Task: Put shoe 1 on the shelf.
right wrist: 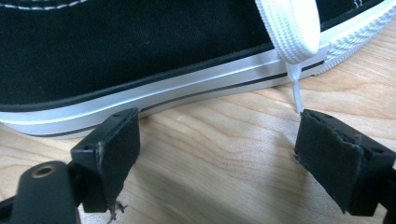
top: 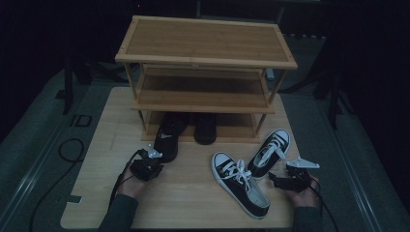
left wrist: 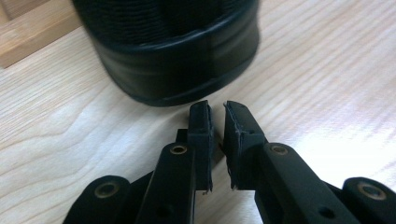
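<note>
A black shoe (top: 169, 137) lies half under the bottom tier of a bamboo shoe rack (top: 205, 41). My left gripper (top: 153, 158) sits just behind its heel. In the left gripper view the jaws (left wrist: 217, 109) are all but shut with a thin slit and nothing between them, and the heel (left wrist: 177, 56) is just ahead of the tips. Two black-and-white sneakers (top: 241, 186) (top: 270, 152) lie on the table at the right. My right gripper (top: 273, 178) rests low beside them. Its jaws (right wrist: 215, 126) stand wide open in front of a sneaker's white sole (right wrist: 154, 93), and a white lace (right wrist: 289, 28) hangs near one jaw.
A second black shoe (top: 205, 128) stands on the rack's bottom tier. The middle tier (top: 203, 92) and the top tier are bare. The wooden table (top: 188, 193) ends close behind both hands. Cables trail over the dark floor at the left (top: 70, 150).
</note>
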`<move>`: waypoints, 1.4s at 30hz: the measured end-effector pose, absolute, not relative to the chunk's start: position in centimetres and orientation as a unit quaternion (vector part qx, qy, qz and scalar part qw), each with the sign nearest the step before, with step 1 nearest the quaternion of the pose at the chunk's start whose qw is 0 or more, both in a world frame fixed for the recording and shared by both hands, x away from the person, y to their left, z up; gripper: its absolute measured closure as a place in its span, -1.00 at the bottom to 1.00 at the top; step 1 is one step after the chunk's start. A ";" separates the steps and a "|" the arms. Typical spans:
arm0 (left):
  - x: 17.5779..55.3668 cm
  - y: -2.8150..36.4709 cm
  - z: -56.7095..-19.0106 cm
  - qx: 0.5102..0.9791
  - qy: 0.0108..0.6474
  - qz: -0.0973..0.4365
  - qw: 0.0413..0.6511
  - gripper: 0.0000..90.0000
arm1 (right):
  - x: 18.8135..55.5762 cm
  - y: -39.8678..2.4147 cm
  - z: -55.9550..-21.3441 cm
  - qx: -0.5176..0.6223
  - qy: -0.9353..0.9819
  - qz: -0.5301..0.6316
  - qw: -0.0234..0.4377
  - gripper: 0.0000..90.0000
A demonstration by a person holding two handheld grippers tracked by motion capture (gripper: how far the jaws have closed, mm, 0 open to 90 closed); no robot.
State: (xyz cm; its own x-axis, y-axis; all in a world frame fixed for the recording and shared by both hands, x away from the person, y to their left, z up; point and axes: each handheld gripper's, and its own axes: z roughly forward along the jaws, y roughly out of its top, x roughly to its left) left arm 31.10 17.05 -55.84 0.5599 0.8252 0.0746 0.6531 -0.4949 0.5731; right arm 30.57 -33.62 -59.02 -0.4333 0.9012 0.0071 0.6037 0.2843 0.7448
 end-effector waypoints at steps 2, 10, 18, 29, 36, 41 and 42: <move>31.2 17.0 -56.0 0.845 0.440 0.175 0.248 0.82 | 30.6 -33.6 -59.0 0.487 0.772 0.347 0.214 -0.69; 31.8 17.0 -55.9 0.838 0.452 0.178 0.247 0.85 | 30.6 -33.6 -59.0 0.488 0.772 0.347 0.214 -0.69; 32.2 16.9 -56.0 0.835 0.457 0.178 0.248 0.87 | 30.6 -33.6 -59.0 0.487 0.772 0.347 0.214 -0.69; 33.7 17.2 -56.1 0.826 0.466 0.183 0.260 0.99 | 30.6 -33.6 -59.0 0.488 0.772 0.348 0.214 -0.69; 34.3 17.2 -56.1 0.822 0.472 0.187 0.259 1.00 | 30.6 -33.6 -59.0 0.487 0.772 0.347 0.215 -0.69; 34.8 17.2 -56.1 0.817 0.479 0.187 0.262 1.00 | 30.6 -33.6 -59.0 0.487 0.772 0.347 0.214 -0.69; 34.9 17.2 -56.1 0.816 0.480 0.188 0.263 1.00 | 30.6 -33.6 -59.0 0.487 0.772 0.347 0.214 -0.69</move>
State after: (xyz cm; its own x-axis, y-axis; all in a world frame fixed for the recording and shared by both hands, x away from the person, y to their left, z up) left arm 34.95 17.22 -56.14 0.4683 0.8820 0.0536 0.6848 -0.4005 0.6088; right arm 30.58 -33.61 -59.03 -0.4328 0.9015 0.0078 0.6035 0.2833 0.7454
